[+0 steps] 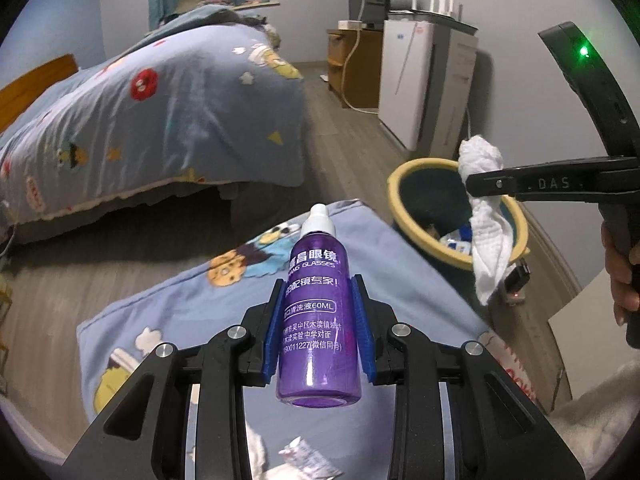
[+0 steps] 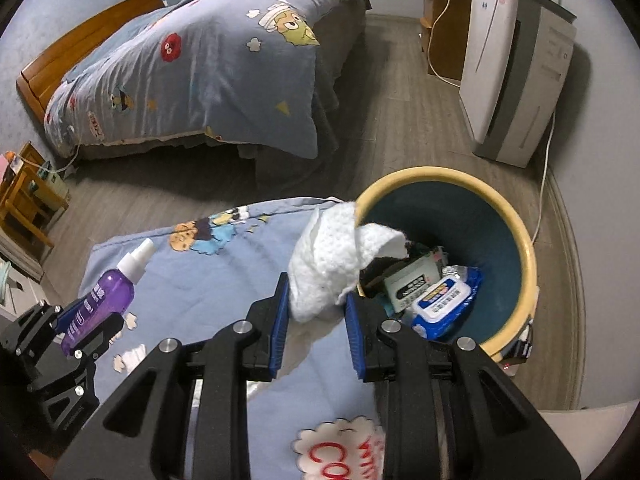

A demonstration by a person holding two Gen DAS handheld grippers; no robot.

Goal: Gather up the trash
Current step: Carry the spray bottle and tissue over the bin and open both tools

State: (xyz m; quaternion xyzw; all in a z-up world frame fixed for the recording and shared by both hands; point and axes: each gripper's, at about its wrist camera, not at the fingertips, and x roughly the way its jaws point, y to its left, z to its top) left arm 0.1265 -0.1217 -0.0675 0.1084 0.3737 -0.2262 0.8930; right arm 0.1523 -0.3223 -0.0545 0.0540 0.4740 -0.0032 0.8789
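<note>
Your left gripper (image 1: 320,320) is clamped part-way closed on the purple bottle (image 1: 316,320), its blue pads pressed to both sides, cap pointing away from you. It hangs over the blue quilt (image 1: 168,320), left of the bin (image 2: 516,240) and not yet above it. If you let go here, the bottle lands on the bedding and may roll off the edge. A few scraps (image 1: 308,456) lie on the quilt below it, not yet gathered.

Your right gripper (image 2: 316,312) is nearly closed, pinching the white tissue (image 2: 332,260) by one end. The tissue's loose part droops near the bin's yellow rim. The hold is only on a fold, so a quick swing could pull it free. Released now, it could catch on the rim or fall outside rather than down among the packets (image 2: 440,304) inside.
</note>
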